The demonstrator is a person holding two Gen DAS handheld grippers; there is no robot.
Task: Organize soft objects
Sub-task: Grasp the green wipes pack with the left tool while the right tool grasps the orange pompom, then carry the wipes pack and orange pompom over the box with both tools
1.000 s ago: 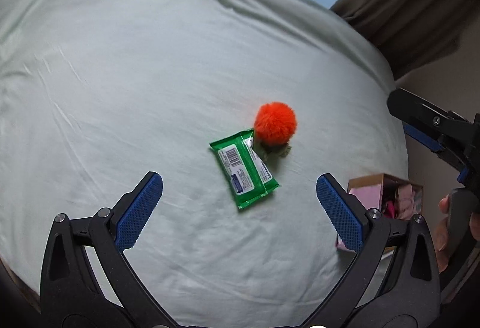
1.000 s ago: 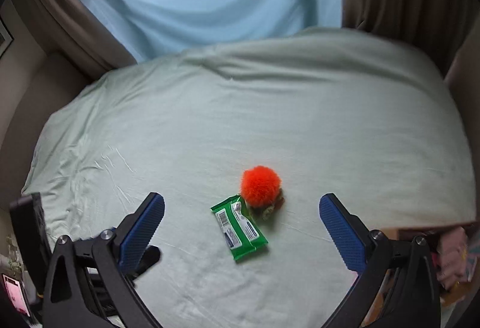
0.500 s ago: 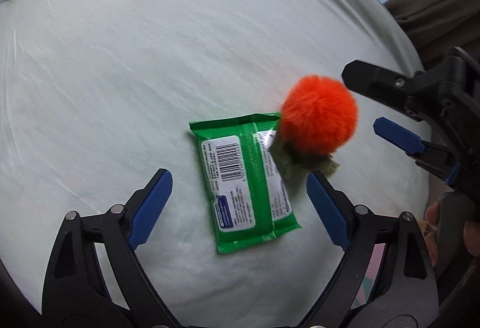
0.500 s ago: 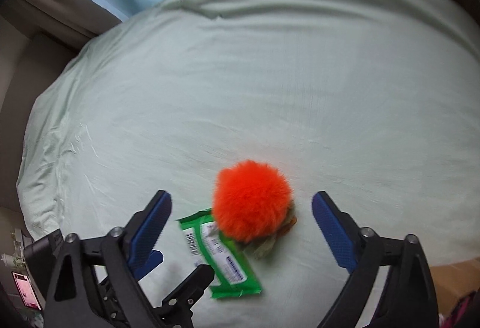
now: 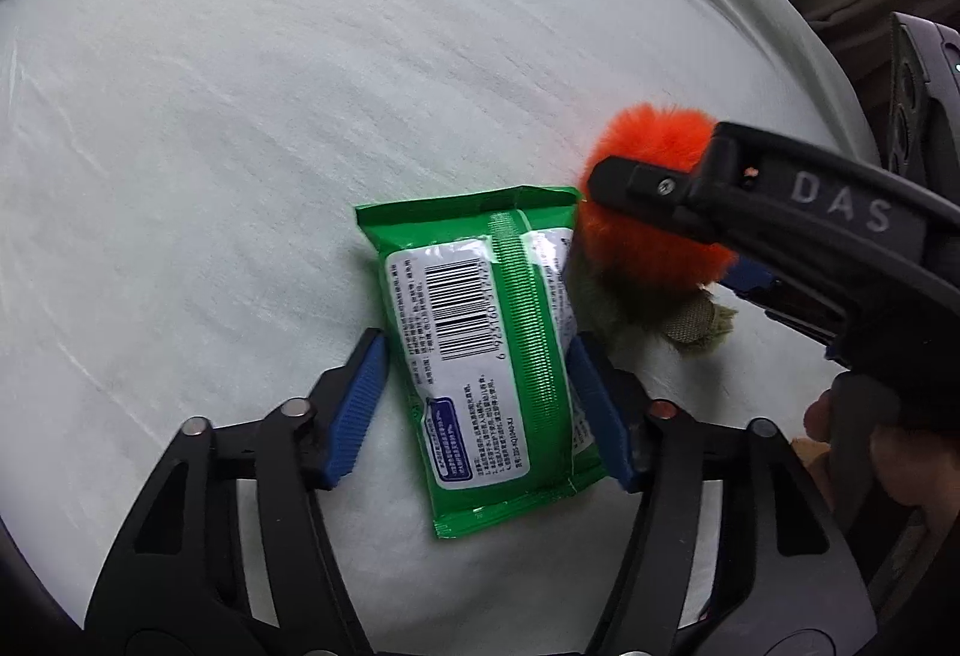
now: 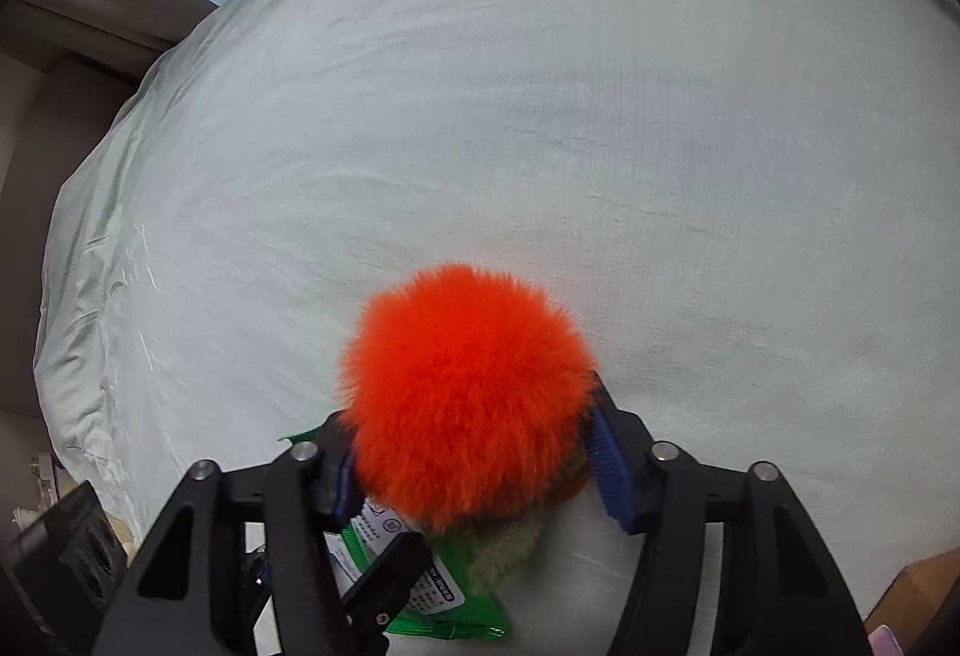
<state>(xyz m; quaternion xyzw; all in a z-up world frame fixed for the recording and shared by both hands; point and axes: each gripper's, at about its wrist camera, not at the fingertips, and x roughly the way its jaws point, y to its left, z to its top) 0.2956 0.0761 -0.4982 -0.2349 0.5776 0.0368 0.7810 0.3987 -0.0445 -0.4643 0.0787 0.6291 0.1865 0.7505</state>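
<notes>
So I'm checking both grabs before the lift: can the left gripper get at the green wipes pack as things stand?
Probably yes. The left gripper already straddles the green wipes pack, one blue pad at each long edge. The orange pom-pom toy and the right gripper around it sit off to the side.

On the bed (image 5: pixel 240 86), the wipes packet (image 5: pixel 486 350) lay between my left claw's (image 5: pixel 474 404) fingers. Just right of it, touching its upper corner, sat the pompom (image 6: pixel 468 392), between my right claw's (image 6: pixel 480 470) fingers, with the packet partly beneath it.
</notes>
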